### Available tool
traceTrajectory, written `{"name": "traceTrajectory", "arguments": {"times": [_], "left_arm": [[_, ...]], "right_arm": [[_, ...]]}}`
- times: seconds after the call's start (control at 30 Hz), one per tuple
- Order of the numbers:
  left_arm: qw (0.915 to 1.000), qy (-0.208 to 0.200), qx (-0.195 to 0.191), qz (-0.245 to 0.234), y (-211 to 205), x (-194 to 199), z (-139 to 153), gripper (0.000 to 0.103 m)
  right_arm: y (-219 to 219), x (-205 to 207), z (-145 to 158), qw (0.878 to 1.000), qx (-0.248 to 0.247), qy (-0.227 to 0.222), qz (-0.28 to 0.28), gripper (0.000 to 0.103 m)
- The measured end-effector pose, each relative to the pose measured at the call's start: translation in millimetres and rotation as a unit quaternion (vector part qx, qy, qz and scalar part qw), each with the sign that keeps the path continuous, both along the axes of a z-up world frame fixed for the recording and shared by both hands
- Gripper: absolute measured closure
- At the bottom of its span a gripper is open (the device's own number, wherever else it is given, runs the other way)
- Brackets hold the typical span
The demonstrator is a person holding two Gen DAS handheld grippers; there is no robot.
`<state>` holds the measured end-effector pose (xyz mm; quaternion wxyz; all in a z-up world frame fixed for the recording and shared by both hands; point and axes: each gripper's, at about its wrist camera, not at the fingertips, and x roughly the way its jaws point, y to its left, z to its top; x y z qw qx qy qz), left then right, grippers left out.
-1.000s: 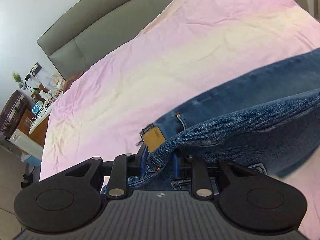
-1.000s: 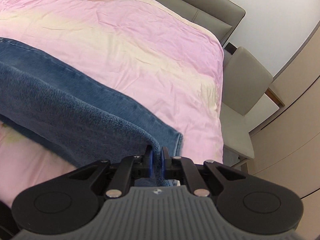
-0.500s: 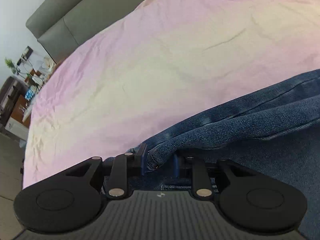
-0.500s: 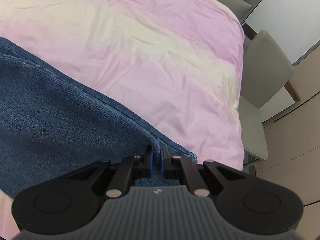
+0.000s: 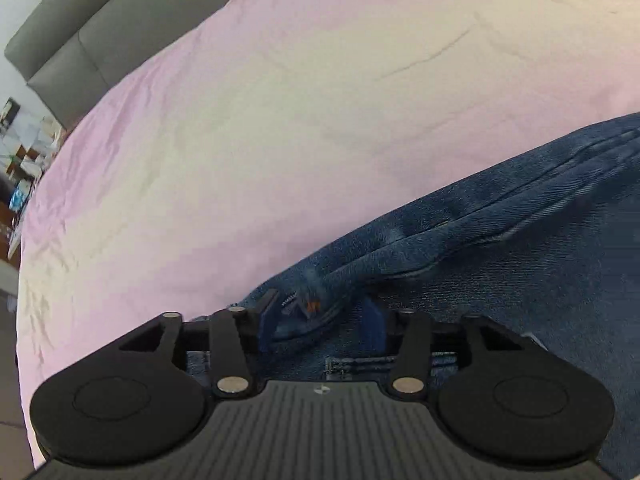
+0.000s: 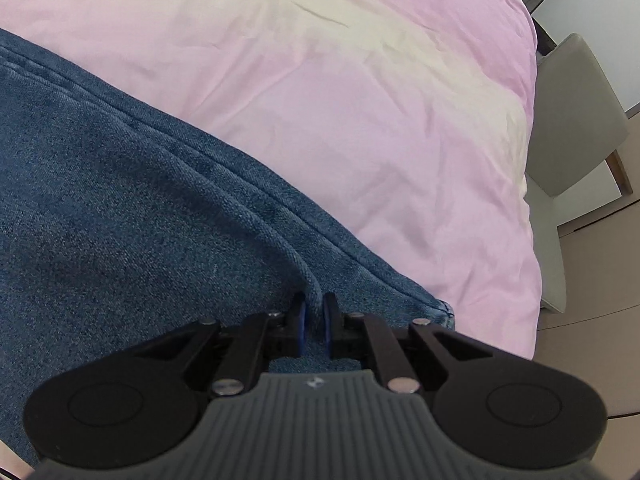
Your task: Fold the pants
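The jeans [image 5: 500, 264] lie flat on the pink sheet [image 5: 280, 120] of the bed, folded lengthwise with seams running along the far edge. The left gripper [image 5: 320, 322] has its jaws partly apart, with a bunched waist corner of denim between them. The right gripper [image 6: 313, 320] has its jaws narrow, pinching a thin ridge of the jeans [image 6: 140, 200] near the hem. A grey chair [image 6: 576, 120] stands beside the bed
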<state>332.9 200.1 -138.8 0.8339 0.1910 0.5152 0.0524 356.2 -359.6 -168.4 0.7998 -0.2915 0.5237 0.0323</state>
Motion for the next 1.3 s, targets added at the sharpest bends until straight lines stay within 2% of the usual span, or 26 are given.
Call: {"name": "traceTrajectory", "arguments": {"times": [0.1,0.17,0.23,0.3,0.33,0.4,0.47,0.53,0.57,0.6,0.63,0.67,0.77,0.87,1.0,1.07,1.17,1.3], "left_arm": [[0.9990,0.005,0.025,-0.038,6.1,-23.4,18.0,0.028],[0.9987,0.018,0.034,-0.034,15.7,-35.7,22.8,0.027],[0.9996,0.027,0.008,0.000,36.9,-46.7,25.1,0.024],[0.9982,0.017,-0.027,0.050,60.3,-52.2,24.9,0.015],[0.9962,0.007,-0.036,0.079,73.9,-51.8,24.4,0.014],[0.9897,-0.010,-0.055,0.131,97.2,-54.5,21.9,0.014],[0.9790,-0.027,-0.087,0.183,116.8,-54.4,19.9,0.014],[0.9680,-0.048,-0.123,0.214,130.8,-52.9,18.2,0.018],[0.9636,-0.056,-0.138,0.222,130.5,-48.0,20.8,0.022],[0.9609,-0.060,-0.149,0.226,131.1,-46.4,19.2,0.030],[0.9605,-0.063,-0.150,0.226,130.6,-46.1,18.2,0.036],[0.9622,-0.069,-0.132,0.228,126.8,-42.4,19.0,0.047],[0.9681,-0.088,-0.093,0.215,106.2,-52.3,17.4,0.057],[0.9669,-0.126,-0.068,0.211,92.1,-54.0,24.5,0.060],[0.9505,-0.180,-0.088,0.238,101.6,-64.1,43.4,0.061],[0.9475,-0.190,-0.084,0.243,104.3,-58.1,43.6,0.061],[0.9507,-0.177,-0.075,0.244,104.8,-36.7,32.7,0.061],[0.9529,-0.180,-0.062,0.237,95.2,-30.5,21.2,0.061]], "right_arm": [[2.3,-5.6,1.2,1.000,-0.004,-0.005,0.001,0.101],[4.1,-5.0,0.6,1.000,-0.004,-0.008,-0.002,0.101],[4.6,-1.8,-1.0,1.000,-0.004,-0.009,-0.005,0.101],[4.4,-1.5,-1.5,1.000,-0.004,-0.011,-0.007,0.101],[4.5,-0.9,-2.0,1.000,-0.006,-0.011,-0.006,0.101],[6.2,-0.5,-2.6,1.000,-0.011,-0.010,-0.004,0.101],[8.5,0.3,-4.0,1.000,-0.018,-0.010,-0.003,0.100],[10.8,0.6,-5.3,1.000,-0.024,-0.010,-0.002,0.101],[12.7,0.2,-5.5,1.000,-0.028,-0.011,-0.001,0.101],[14.4,-0.5,-5.3,0.999,-0.033,-0.012,0.000,0.101],[16.0,-1.4,-4.6,0.999,-0.038,-0.013,0.003,0.101],[17.4,-2.8,-3.1,0.999,-0.042,-0.015,0.005,0.101],[18.9,-6.0,5.2,0.999,-0.048,-0.020,0.006,0.102],[20.8,-9.8,19.2,0.998,-0.051,-0.027,0.008,0.103],[21.2,-9.6,44.7,0.998,-0.046,-0.043,0.009,0.103],[19.3,-2.5,47.5,0.998,-0.042,-0.044,-0.011,0.103],[22.5,11.5,37.5,0.998,-0.043,-0.040,-0.026,0.103],[25.5,24.9,16.3,0.998,-0.051,-0.030,-0.027,0.103]]}}
